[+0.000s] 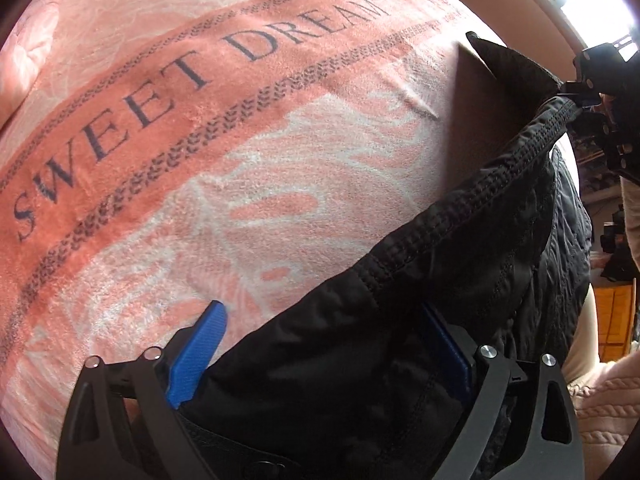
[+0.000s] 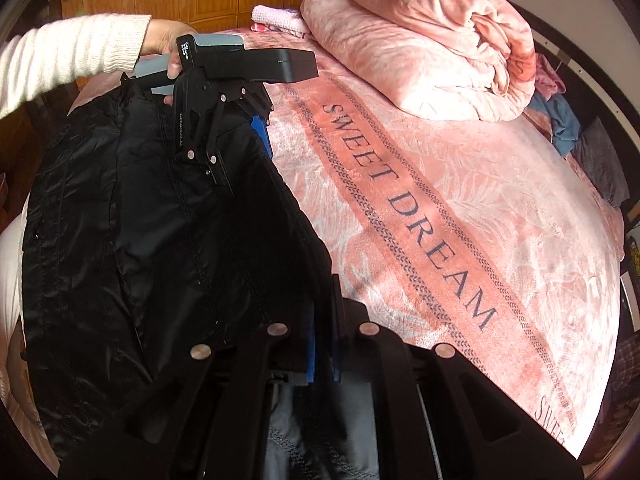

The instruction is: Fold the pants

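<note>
1. You're working over a bed covered with a pink blanket printed "SWEET DREAM".
2. At 12 o'clock in your right wrist view, a rolled pink quilt lies on it.
3. Just beside the quilt, toward 11 o'clock, sits a small pink knit cloth.
4. At 3 o'clock, blue and grey clothes are heaped by the bed's edge.

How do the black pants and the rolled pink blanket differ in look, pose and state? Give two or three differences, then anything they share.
The black pants are dark, shiny and stitched; the rolled pink blanket is pale and plush. The pants hang lifted, gripped at the waistband by the left gripper and right gripper; the blanket lies untouched on the bed cover. The pants are spread out; the blanket is bundled. Both are soft fabric.
</note>
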### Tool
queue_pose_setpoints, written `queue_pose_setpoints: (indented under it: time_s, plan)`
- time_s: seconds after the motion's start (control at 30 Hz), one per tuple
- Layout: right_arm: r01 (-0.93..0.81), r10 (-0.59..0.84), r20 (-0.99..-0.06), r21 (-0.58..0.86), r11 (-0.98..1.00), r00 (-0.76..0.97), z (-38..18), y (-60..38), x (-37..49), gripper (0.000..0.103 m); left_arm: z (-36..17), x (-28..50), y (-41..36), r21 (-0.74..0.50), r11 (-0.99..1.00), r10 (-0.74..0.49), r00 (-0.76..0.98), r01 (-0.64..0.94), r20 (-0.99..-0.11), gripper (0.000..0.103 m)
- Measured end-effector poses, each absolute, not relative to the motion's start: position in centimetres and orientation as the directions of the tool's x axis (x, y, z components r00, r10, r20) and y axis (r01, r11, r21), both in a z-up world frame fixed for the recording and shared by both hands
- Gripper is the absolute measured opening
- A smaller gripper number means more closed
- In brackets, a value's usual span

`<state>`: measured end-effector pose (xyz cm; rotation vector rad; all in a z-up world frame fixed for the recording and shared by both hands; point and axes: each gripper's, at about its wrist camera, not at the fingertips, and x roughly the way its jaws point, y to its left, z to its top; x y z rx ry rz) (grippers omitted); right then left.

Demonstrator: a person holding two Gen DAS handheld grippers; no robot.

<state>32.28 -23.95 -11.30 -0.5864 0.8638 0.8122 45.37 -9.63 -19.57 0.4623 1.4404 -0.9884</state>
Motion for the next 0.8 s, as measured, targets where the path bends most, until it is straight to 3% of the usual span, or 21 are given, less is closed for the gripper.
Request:
queue_pose_setpoints:
  time_s: [0.13, 0.3, 0.63, 0.8]
  plan:
    - [-0.794, 0.36, -0.828, -0.156, 0.588, 0.43, -10.8, -23.9, 30.9, 0.005, -18.3, 44.3, -8.5, -0.319, 0.55, -0.311, -0.165, 0.772, -0.936, 0.044]
    - [-0.739, 0.338, -0.801, -0.183, 0.648, 0.494, -10.0, -24.0, 29.0, 0.006, -14.4, 40.0, -8.4, -0.22, 0.516, -0.341, -0.037, 0.828, -0.939, 0.017]
    - [-0.672, 0.347, -0.708, -0.242, 0.7, 0.616, -5.8, -24.2, 19.3, 0.006, -6.6, 27.6, -6.9, 0.071, 0.576, -0.351, 0.325, 0.814, -0.878, 0.013]
    - [-0.664, 0.357, -0.702, -0.219, 0.715, 0.616, -5.5, -24.5, 13.9, 0.006, -5.6, 21.2, -6.0, 0.09, 0.632, -0.356, 0.392, 0.769, -0.848, 0.013]
